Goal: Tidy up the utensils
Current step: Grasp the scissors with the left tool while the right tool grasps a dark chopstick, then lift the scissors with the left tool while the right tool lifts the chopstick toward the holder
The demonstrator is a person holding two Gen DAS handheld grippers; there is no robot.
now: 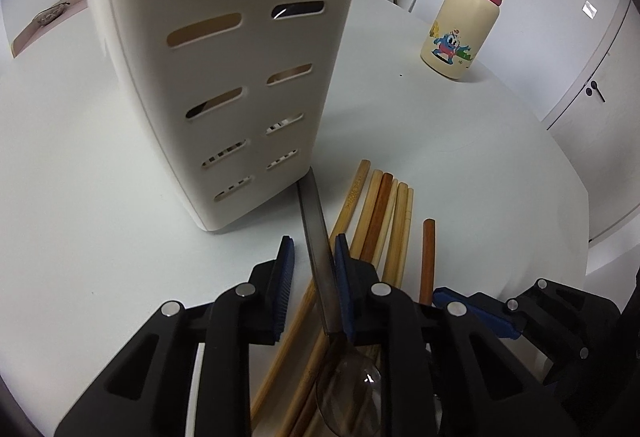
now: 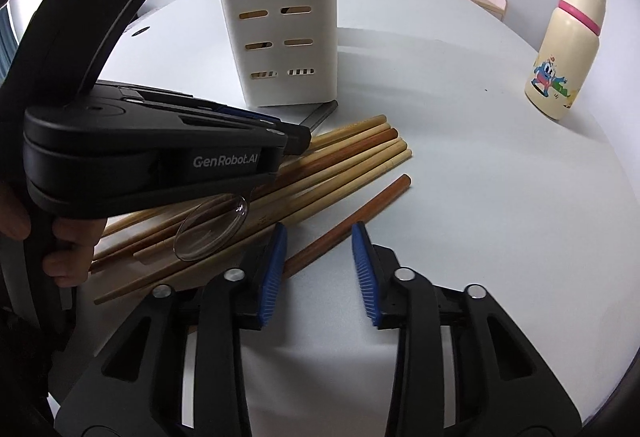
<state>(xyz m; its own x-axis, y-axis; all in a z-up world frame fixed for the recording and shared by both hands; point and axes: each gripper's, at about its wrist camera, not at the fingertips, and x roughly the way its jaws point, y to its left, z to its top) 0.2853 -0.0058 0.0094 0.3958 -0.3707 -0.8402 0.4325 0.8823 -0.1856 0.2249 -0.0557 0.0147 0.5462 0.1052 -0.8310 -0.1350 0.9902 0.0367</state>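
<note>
Left gripper (image 1: 312,257) narrowly parted, astride a clear spoon (image 1: 320,269), right pad touching its handle, left pad clear; right gripper (image 2: 320,241) parted, straddling a reddish chopstick (image 2: 352,221), unpinched. Beyond both, bundled chopsticks (image 2: 340,157); farther, slotted white holder (image 2: 280,17); farthest right, cream bottle (image 2: 564,49).

Spoon, sticks and a tall holder on the white table

Clear brownish spoon (image 2: 212,231) lying across a bunch of wooden chopsticks (image 2: 352,149), handle end right by the foot of the white holder (image 2: 280,17), maybe touching it. Holder upright, full of slots. One dark brown chopstick (image 2: 352,219) lying flat, apart from the bunch.
</note>
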